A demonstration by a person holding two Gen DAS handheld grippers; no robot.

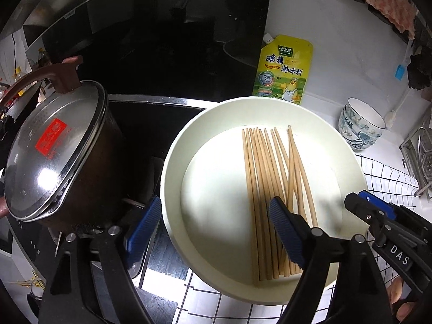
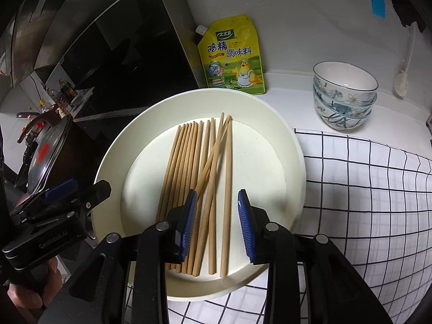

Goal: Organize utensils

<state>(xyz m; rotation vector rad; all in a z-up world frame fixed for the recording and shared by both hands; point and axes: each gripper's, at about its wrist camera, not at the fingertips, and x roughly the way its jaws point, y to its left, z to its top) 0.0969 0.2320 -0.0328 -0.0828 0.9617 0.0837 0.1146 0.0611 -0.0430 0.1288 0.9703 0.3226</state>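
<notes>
Nearest, a white cloth with a black grid point(image 2: 364, 189) covers the white desk point(image 2: 291, 102), and the rim of a pale round plate point(image 2: 294, 167) overlaps its edge. The left hand-held gripper point(image 1: 216, 232) hangs over the plate's left rim with its jaws spread wide and nothing between them. The right hand-held gripper point(image 2: 217, 224) hangs over the near ends of the chopsticks point(image 2: 205, 162), its jaws partly apart, its pads gripping nothing. The wooden chopsticks lie on the plate in a loose row running away from the cameras, a few crossing at the right. Left of the plate, a dark pot with a glass lid point(image 1: 54, 145) sits on a black cooktop point(image 1: 151, 118). Farther back, a yellow seasoning pouch point(image 2: 232, 56) leans against the white wall, and a stack of floral bowls point(image 2: 344, 97) stands on the desk to the right.
</notes>
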